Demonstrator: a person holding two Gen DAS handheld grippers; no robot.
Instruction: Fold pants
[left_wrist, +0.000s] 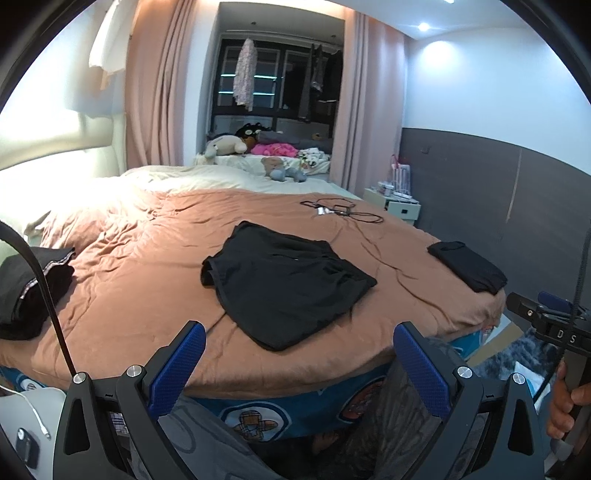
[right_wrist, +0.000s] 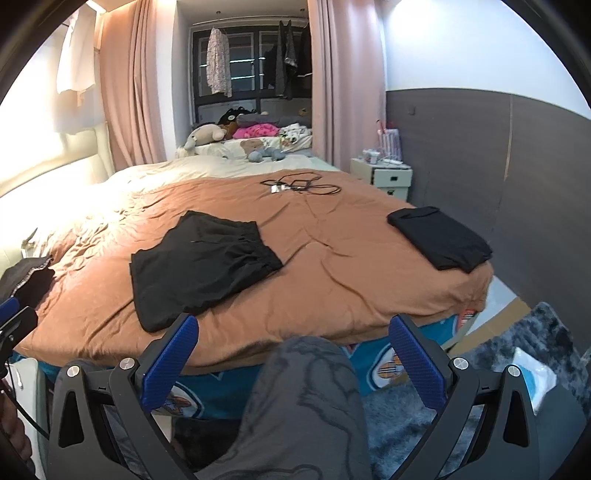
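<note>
Black pants (left_wrist: 284, 284) lie folded flat on the brown bedspread (left_wrist: 147, 266), near the bed's front edge; they also show in the right wrist view (right_wrist: 199, 266). My left gripper (left_wrist: 299, 343) is open and empty, held back over the bed's front edge, short of the pants. My right gripper (right_wrist: 293, 336) is open and empty, also off the front edge, to the right of the pants. Its side shows in the left wrist view (left_wrist: 546, 317).
A folded black garment (right_wrist: 441, 238) lies at the bed's right corner. A pile of dark clothes (left_wrist: 26, 291) sits at the left edge. Cables (right_wrist: 299, 186) lie farther back on the bedspread (right_wrist: 351, 266). A white nightstand (right_wrist: 384, 177) stands by the grey wall. My knee (right_wrist: 306, 398) is below.
</note>
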